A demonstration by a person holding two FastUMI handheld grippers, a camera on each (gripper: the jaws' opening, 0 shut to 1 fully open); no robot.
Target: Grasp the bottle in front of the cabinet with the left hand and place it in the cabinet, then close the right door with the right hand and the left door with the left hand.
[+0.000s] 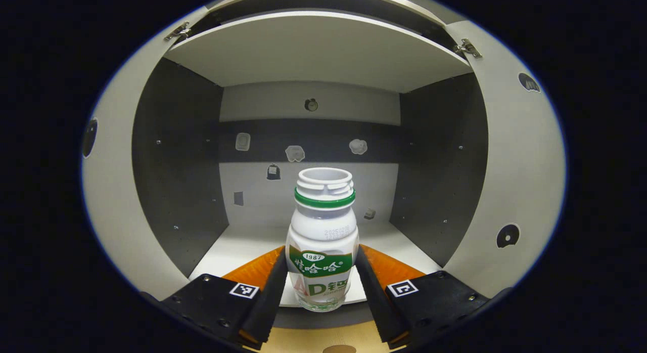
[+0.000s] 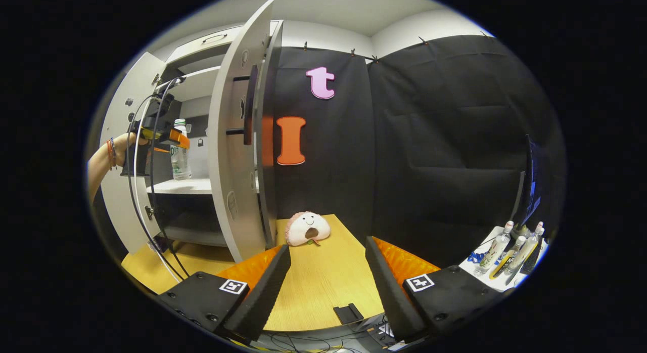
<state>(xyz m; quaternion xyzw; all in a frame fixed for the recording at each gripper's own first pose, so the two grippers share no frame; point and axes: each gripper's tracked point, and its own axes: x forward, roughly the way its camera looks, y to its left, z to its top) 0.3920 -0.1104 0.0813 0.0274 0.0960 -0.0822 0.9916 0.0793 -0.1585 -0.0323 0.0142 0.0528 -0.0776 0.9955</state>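
Black foam-faced fingers of the left gripper point(image 1: 322, 279) sit at six o'clock in the left gripper view, clamped on either side of the small white plastic bottle with a green neck ring and green label point(image 1: 322, 241). That bottle stands upright with its cap off, its base at the front edge of the pale lower shelf point(image 1: 242, 247) inside the grey-and-white cabinet point(image 1: 313, 54). Both doors are swung wide: the left door point(image 1: 113, 201) at nine o'clock, the right door point(image 1: 520, 181) at three o'clock.

In the right gripper view, the right gripper point(image 2: 327, 282) hangs with its fingers apart, nothing between them, above the light wooden tabletop point(image 2: 328, 277). At twelve o'clock from it a pink smiling plush toy point(image 2: 307, 228) rests on the wood beside the open right door point(image 2: 237, 156). Off at ten o'clock a hand point(image 2: 124, 143) holds the left gripper point(image 2: 172, 136) on the bottle point(image 2: 179, 150) at the shelf. Several bottles and pens point(image 2: 510, 252) lie on a white surface at four o'clock.
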